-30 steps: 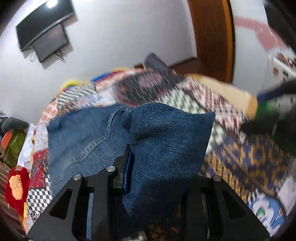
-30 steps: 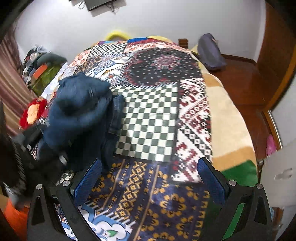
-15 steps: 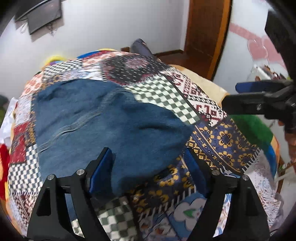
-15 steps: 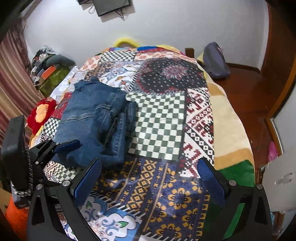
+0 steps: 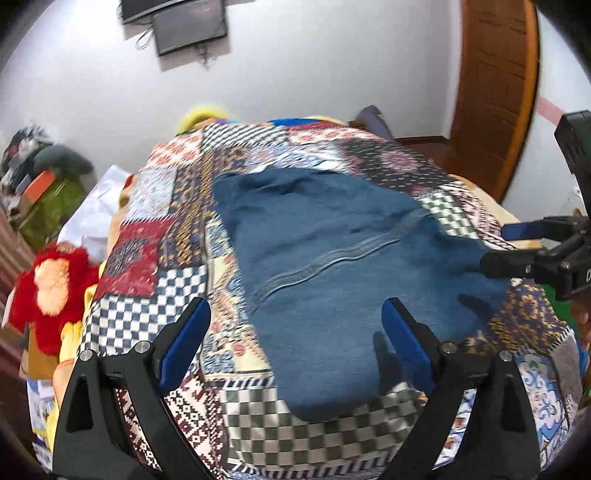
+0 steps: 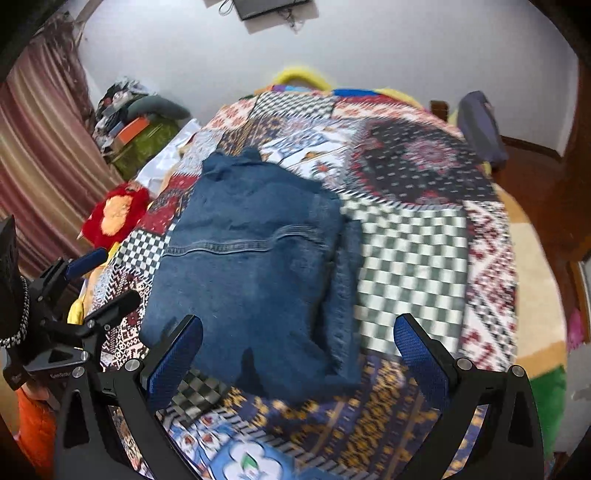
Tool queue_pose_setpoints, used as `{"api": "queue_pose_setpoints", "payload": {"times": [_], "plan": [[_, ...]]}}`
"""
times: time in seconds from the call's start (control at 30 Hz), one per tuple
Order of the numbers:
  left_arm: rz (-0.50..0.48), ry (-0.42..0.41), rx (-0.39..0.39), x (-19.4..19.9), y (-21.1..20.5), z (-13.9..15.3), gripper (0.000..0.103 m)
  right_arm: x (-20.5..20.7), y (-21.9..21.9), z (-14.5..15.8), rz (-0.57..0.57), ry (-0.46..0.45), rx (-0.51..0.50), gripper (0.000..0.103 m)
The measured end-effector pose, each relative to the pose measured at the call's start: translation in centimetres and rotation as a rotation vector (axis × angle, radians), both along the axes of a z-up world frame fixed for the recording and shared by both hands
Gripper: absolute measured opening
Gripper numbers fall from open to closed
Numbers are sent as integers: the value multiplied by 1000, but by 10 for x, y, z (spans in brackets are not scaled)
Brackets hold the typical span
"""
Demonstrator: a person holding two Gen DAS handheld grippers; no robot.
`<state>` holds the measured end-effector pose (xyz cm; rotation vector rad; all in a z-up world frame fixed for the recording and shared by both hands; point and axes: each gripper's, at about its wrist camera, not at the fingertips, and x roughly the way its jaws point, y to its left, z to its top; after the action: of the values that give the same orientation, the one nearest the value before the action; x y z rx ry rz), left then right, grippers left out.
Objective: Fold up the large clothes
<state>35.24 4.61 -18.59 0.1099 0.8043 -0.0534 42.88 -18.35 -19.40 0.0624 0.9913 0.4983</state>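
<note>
Folded blue jeans [image 5: 332,258] lie flat on the patchwork bedspread [image 5: 155,258], seen also in the right wrist view as the jeans [image 6: 251,266]. My left gripper [image 5: 295,343] hovers above their near edge; its jaws are opening wide and nothing is pinched between the blue pads. My right gripper [image 6: 297,360] is open over the near edge of the jeans, empty. Each gripper shows in the other's view: the right gripper [image 5: 524,247] at the right edge, the left gripper [image 6: 99,280] at the left edge.
A red plush toy [image 5: 51,288] lies at the bed's left side, beside a heap of bags and boxes [image 6: 136,125]. A screen [image 5: 188,26] hangs on the white wall. A wooden door [image 5: 495,92] and a dark bag [image 6: 480,125] stand to the right. A striped curtain [image 6: 40,155] hangs at the left.
My left gripper let go of the denim fold, opened wide and drew back; the jeans now lie flat. My right gripper shifted left, nearer the jeans, still open.
</note>
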Motion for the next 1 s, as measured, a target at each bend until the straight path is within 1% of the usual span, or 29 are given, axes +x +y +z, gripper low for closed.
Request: {"api": "queue_pose_setpoints", "payload": {"times": [0.1, 0.2, 0.27, 0.3, 0.33, 0.37, 0.43, 0.5, 0.53, 0.6, 0.73, 0.83, 0.87, 0.93, 1.0], "plan": [[23, 27, -8, 6, 10, -12, 94, 11, 18, -15, 27, 37, -7, 103], [35, 65, -16, 16, 15, -28, 94, 20, 29, -34, 36, 75, -36, 103], [45, 95, -22, 22, 16, -41, 95, 26, 32, -51, 39, 93, -79, 103], [44, 103, -37, 23, 17, -46, 95, 30, 32, -61, 40, 109, -99, 103], [51, 101, -51, 24, 19, -51, 97, 33, 28, -67, 43, 125, -84, 103], [61, 90, -54, 24, 20, -52, 102, 35, 23, -71, 41, 142, -62, 103], [63, 74, -54, 22, 22, -55, 103, 40, 7, -77, 13, 185, -22, 103], [58, 73, -54, 20, 22, -56, 103, 41, -6, -79, -13, 199, -6, 103], [56, 75, -58, 19, 23, -56, 103, 40, -13, -78, -31, 190, -11, 103], [50, 82, -59, 17, 22, -55, 103, 35, -24, -77, -30, 179, -13, 103], [52, 61, 0, 6, 18, -48, 103, 23, -32, -72, -33, 143, -56, 103], [59, 58, 27, -1, 22, -43, 103, 14, -31, -59, -31, 98, -115, 103], [77, 56, 44, -3, 23, -41, 103, 13, -28, -55, -30, 90, -130, 103], [94, 34, 76, -6, 23, -35, 103, 10, -26, -47, -25, 69, -163, 103], [94, 16, 82, -7, 24, -30, 103, 9, -24, -40, -19, 50, -178, 103]]}}
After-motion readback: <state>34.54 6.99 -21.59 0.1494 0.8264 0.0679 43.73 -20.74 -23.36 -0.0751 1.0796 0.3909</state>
